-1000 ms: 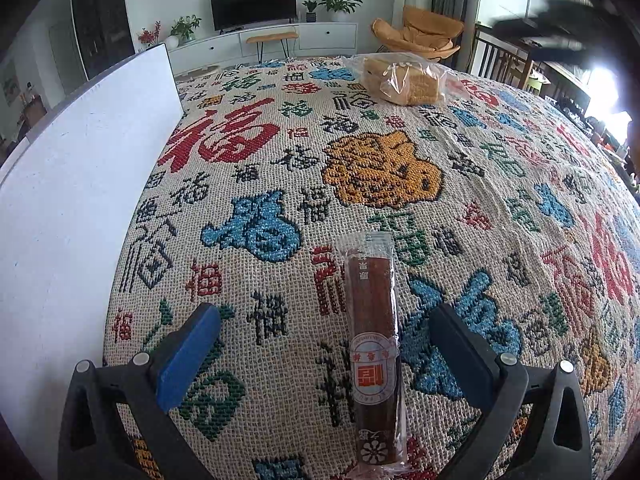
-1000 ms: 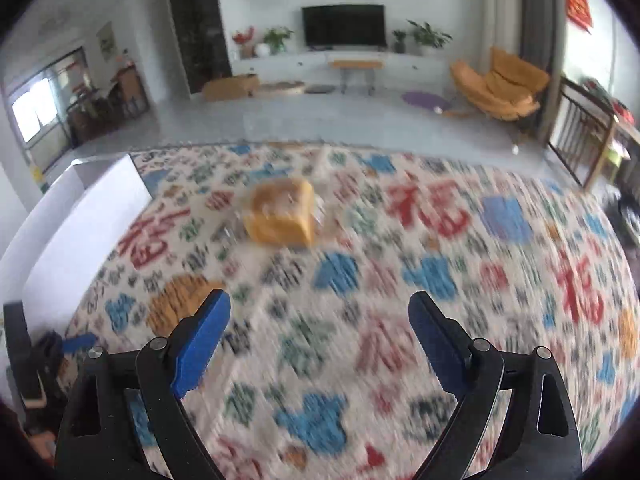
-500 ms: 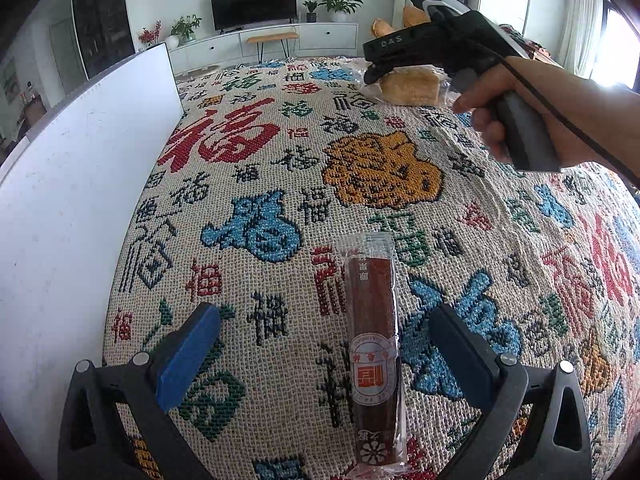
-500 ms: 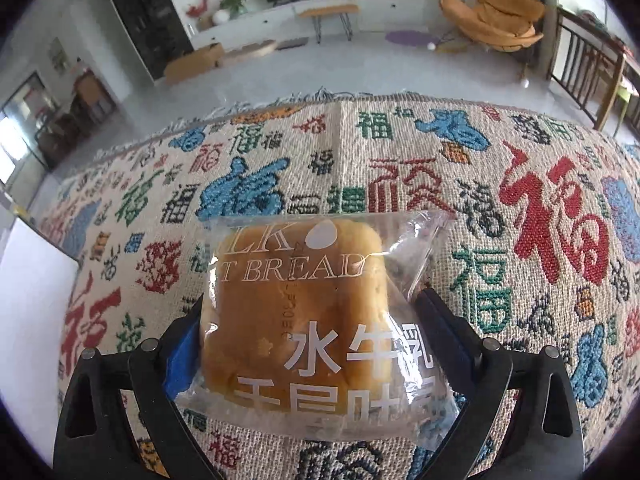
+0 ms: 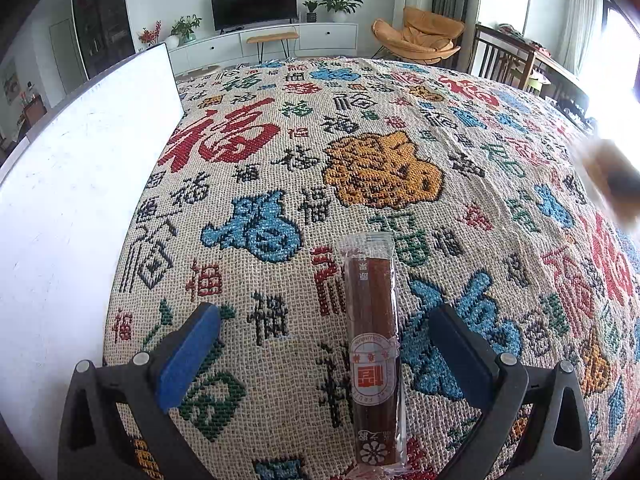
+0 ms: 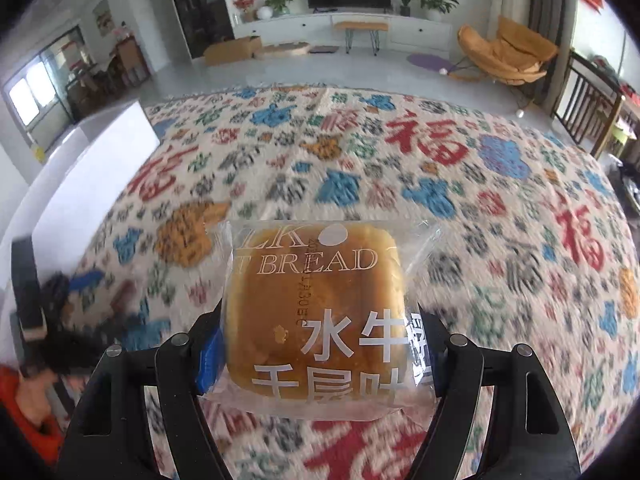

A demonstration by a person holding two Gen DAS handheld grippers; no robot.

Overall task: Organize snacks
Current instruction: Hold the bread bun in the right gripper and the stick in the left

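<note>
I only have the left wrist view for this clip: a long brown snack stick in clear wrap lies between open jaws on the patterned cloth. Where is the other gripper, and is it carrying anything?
Observer: The right gripper holds a square golden bread loaf in a clear printed wrapper; its jaws have just been closing on it.
Operator: Is the loaf resting on the cloth?
Observer: It looks lifted off the woven cloth with coloured characters, which is motion-blurred beneath it.
Operator: Does that view show my side?
Observer: Yes, the left gripper appears as a dark blurred shape at its left edge, near the white board.
</note>
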